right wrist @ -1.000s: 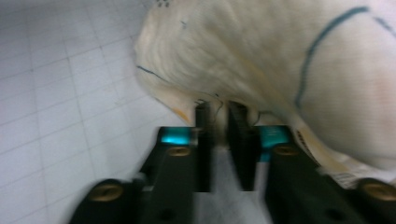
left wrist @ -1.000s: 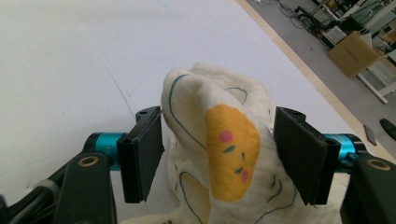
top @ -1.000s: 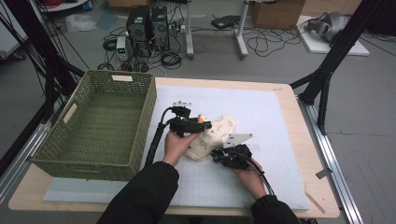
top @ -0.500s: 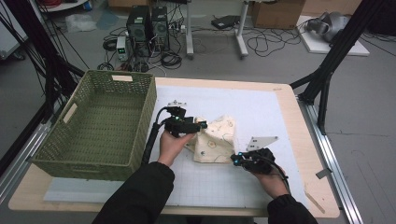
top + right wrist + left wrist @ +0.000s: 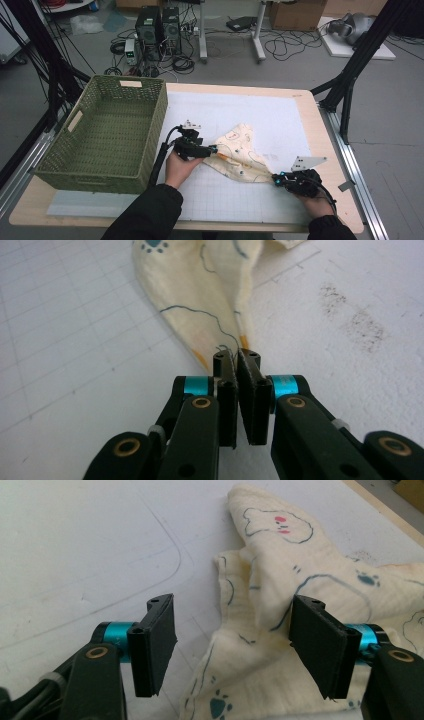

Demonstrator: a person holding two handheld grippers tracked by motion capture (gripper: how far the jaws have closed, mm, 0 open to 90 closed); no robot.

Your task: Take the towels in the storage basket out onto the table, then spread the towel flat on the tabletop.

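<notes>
Right gripper [image 5: 235,360] is pulling away from the basket [image 5: 107,130], clamping one cloth [image 5: 240,155] corner; left gripper [image 5: 235,640] is narrowing, jaws apart astride its other end.

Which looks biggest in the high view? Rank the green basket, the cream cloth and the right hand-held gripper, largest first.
1. Green basket, largest by far.
2. Cream cloth, spread between the two hands.
3. Right hand-held gripper, smallest, shut on the cloth's corner.
The gripper sits nearer the camera than the other two, yet looks smallest, so the order is safe.
</notes>
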